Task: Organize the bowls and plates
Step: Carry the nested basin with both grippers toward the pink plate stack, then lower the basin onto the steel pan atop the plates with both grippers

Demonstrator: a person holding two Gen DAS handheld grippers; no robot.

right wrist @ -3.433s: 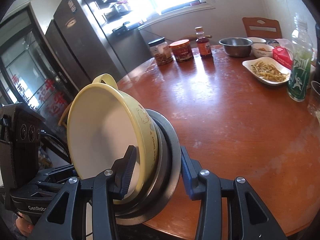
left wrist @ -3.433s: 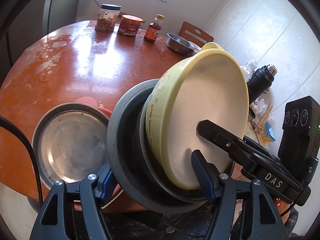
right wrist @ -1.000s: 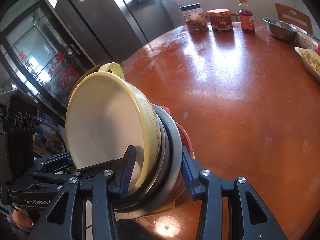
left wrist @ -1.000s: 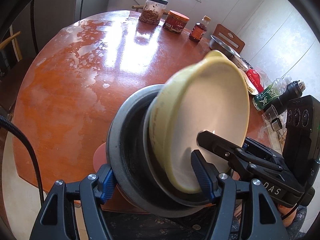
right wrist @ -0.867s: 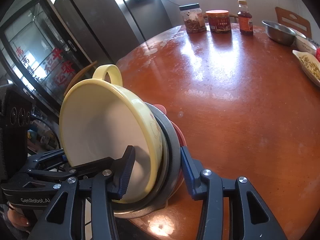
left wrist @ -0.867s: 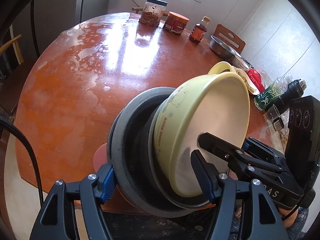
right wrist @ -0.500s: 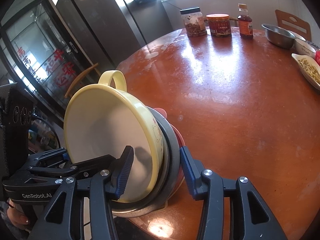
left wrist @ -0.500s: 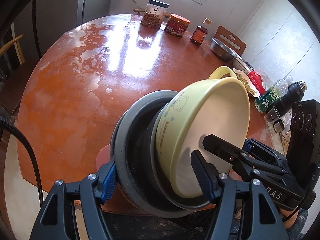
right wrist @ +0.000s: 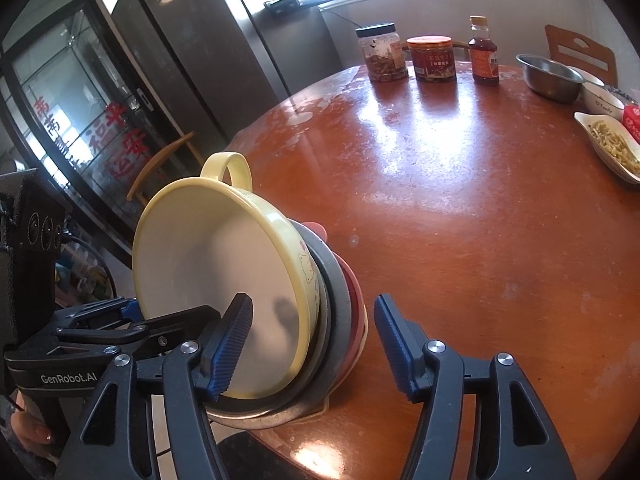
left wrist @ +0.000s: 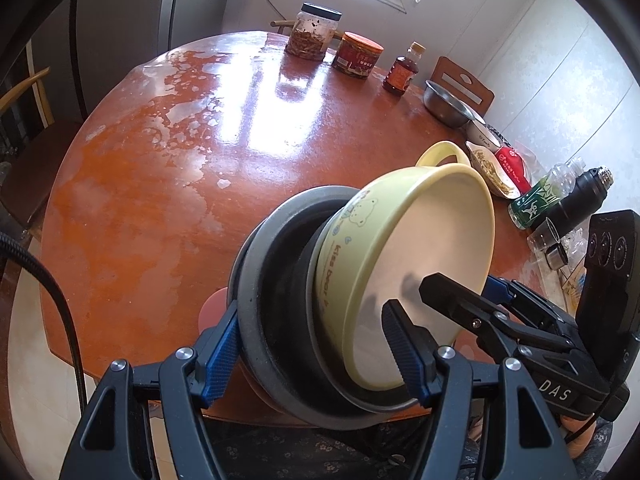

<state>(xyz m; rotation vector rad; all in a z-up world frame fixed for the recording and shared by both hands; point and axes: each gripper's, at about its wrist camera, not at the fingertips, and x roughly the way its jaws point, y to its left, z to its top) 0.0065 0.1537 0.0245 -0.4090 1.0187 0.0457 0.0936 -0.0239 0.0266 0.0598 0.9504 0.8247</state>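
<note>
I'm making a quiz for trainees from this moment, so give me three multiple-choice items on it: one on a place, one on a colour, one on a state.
1. Where do the two jars and the sauce bottle stand?
A. at the table's far edge
B. on the floor
C. inside the steel bowl

2. What colour is the handled bowl on top of the stack?
A. blue
B. pale yellow
C. black

3. How does the stack sit?
A. flat on the table
B. upside down
C. tilted on edge between the grippers

Answers:
A: the jars stand in a row by the sauce bottle, far across the table.
B: the handled bowl is pale yellow.
C: the stack leans steeply in the left gripper, the right gripper opening.
</note>
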